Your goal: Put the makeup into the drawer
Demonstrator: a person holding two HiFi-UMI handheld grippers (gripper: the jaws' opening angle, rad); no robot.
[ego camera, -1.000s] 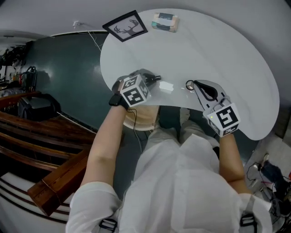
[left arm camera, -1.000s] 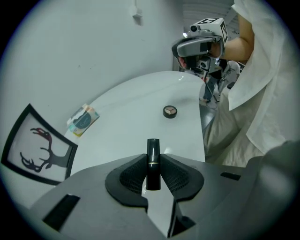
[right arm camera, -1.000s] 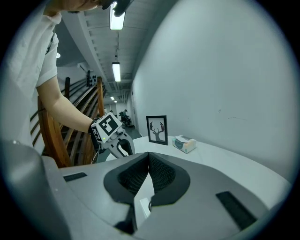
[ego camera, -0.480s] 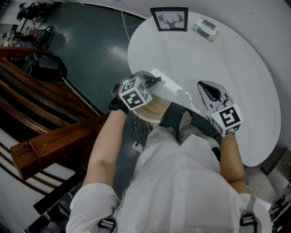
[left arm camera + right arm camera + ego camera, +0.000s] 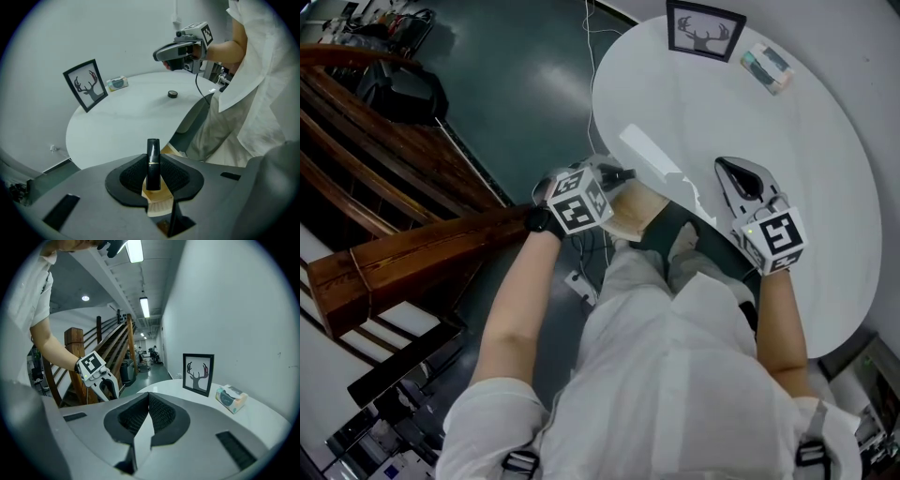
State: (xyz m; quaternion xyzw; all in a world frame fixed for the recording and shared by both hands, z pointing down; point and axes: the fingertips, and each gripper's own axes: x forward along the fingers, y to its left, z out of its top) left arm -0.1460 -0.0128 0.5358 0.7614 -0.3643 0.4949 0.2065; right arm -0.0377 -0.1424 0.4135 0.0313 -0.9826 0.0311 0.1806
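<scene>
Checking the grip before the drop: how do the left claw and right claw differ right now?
The left claw is closed on a black lipstick that stands upright in it; the right claw is shut on nothing. The left claw sits at the table edge; the right claw is over the table. Both share the same grey build.

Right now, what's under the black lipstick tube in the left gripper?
A pale wooden surface, probably the drawer, shows below the black lipstick tube. The left gripper's body covers its inside, so contents cannot be seen.
</scene>
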